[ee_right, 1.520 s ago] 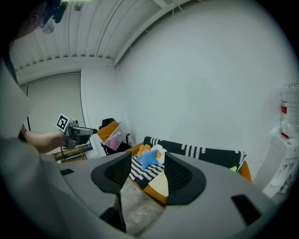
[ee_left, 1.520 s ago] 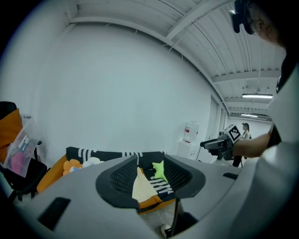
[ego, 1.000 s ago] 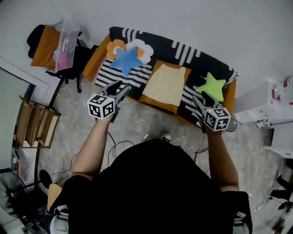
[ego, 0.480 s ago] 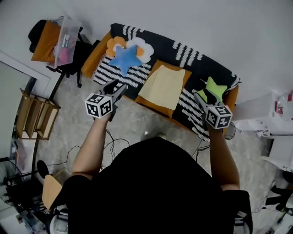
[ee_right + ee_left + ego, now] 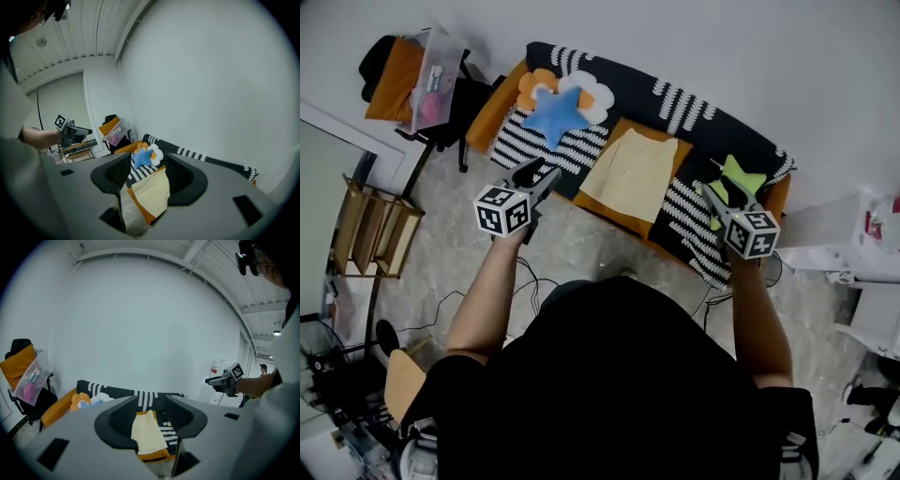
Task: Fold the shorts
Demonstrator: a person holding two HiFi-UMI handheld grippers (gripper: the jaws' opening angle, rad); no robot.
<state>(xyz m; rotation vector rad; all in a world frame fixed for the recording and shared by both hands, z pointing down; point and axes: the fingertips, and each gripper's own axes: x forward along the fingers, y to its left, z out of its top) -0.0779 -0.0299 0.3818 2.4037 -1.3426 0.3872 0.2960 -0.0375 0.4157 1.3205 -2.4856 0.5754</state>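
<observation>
Orange sofa | striped throw | cream shorts (flat) | speckled floor

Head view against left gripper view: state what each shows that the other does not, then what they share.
Only the head view shows the wooden rack and the cables on the floor. Only the left gripper view shows the ceiling beams, a distant person, and the gap of the left hand-held gripper, jaws apart with nothing held. Both show the pale shorts lying flat on the striped sofa, the chair draped in orange, and the right hand-held gripper.
</observation>
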